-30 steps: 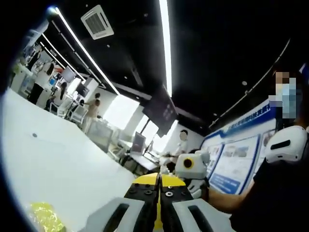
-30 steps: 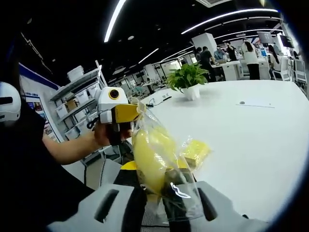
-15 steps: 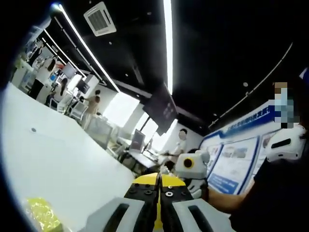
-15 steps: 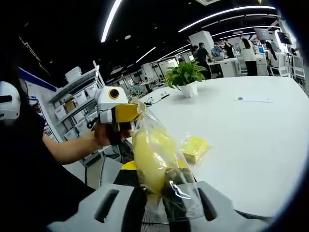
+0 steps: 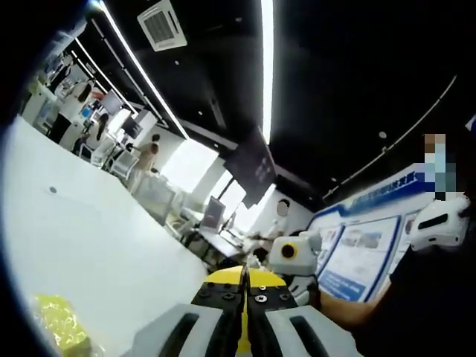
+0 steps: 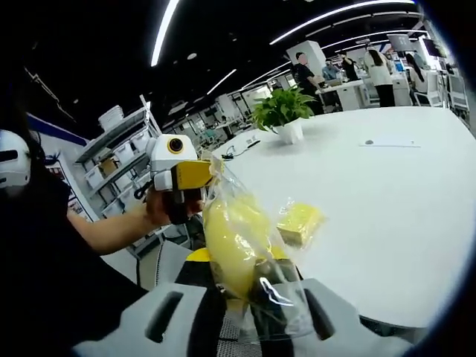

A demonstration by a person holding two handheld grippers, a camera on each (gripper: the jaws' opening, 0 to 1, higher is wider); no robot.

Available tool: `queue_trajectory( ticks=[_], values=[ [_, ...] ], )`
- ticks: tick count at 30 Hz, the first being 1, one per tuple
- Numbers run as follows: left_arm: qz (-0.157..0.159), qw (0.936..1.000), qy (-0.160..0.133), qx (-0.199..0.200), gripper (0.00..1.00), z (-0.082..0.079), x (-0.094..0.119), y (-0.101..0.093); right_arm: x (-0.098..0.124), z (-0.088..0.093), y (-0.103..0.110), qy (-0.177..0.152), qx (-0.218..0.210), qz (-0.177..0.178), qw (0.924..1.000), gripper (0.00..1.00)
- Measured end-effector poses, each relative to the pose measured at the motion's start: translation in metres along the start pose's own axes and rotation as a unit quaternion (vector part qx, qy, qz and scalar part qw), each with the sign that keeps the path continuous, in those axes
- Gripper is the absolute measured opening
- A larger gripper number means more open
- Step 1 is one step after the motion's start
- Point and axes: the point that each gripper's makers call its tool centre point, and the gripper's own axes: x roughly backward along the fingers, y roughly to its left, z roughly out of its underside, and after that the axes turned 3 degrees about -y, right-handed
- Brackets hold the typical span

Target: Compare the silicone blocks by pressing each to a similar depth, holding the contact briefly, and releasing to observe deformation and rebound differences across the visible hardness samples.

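- Two yellow silicone blocks show: one bagged block (image 6: 236,249) is pinched between the right gripper (image 6: 242,312) jaws, the other block (image 6: 298,222) lies on the white counter (image 6: 387,201).
- Left gripper (image 5: 243,316) jaws are pressed together, gripping nothing.
- Pressing looks not yet begun; every sample remains.

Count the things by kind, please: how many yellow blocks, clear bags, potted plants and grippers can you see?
Yellow blocks: 2, one in the bag, one on the table
Clear bags: 1
Potted plants: 1
Grippers: 2, left, right
Total: 6
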Motion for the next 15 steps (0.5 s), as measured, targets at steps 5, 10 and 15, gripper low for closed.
queue_trajectory(
  ticks=[5,10,15],
  values=[
    [-0.001,1.0,0.001,0.003,0.0,0.0013,0.0006,0.0009,-0.0006,0.0016,-0.0004,0.004,-0.008,-0.005,0.9999,0.08],
    [-0.009,0.9998,-0.004,0.016,0.0,0.0032,0.0003,0.0072,-0.0022,0.0034,-0.0037,0.007,-0.014,-0.004,0.9999,0.08],
    [-0.007,0.9995,-0.013,0.027,0.0,0.0034,0.0007,0.0086,-0.0028,0.0038,-0.0054,0.007,-0.007,-0.004,0.9999,0.08]
  ],
)
